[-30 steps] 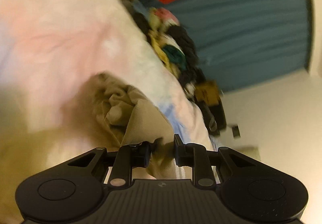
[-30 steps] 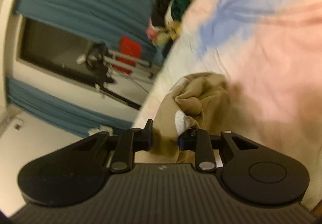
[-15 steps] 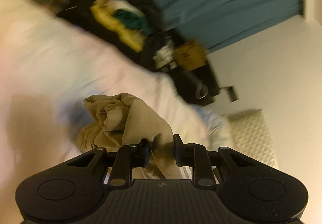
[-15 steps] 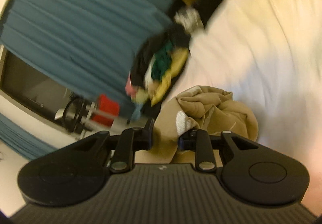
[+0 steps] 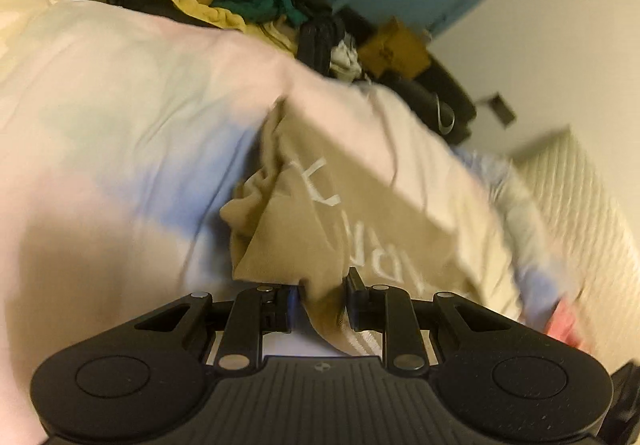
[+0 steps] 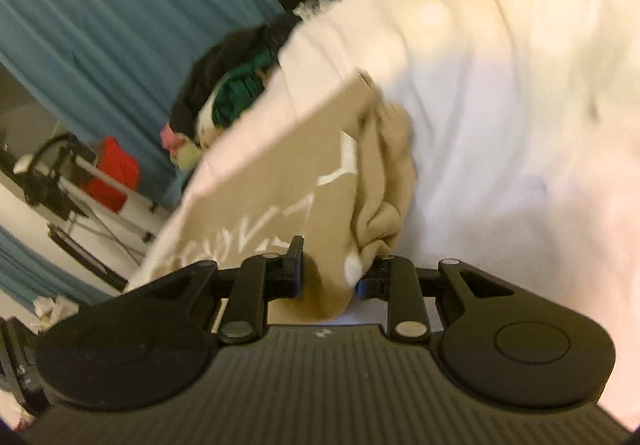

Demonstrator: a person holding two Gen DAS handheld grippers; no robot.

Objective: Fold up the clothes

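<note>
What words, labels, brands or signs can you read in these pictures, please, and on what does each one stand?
Tan garment: large white lettering, stretched between the two grippers and blurred; no whole word reads in either view.
Black bag: a white curved mark, no letters legible.
Brown cardboard box: dark print, too blurred to read.
Nothing else carries readable text.

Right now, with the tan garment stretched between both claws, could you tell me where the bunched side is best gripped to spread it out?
Probably at the bunched fabric's outer edge, coming from the bedspread side. The left claw and right claw already pinch the near hem of the tan garment; its printed panel lies taut, while that side hangs in loose folds.
</note>
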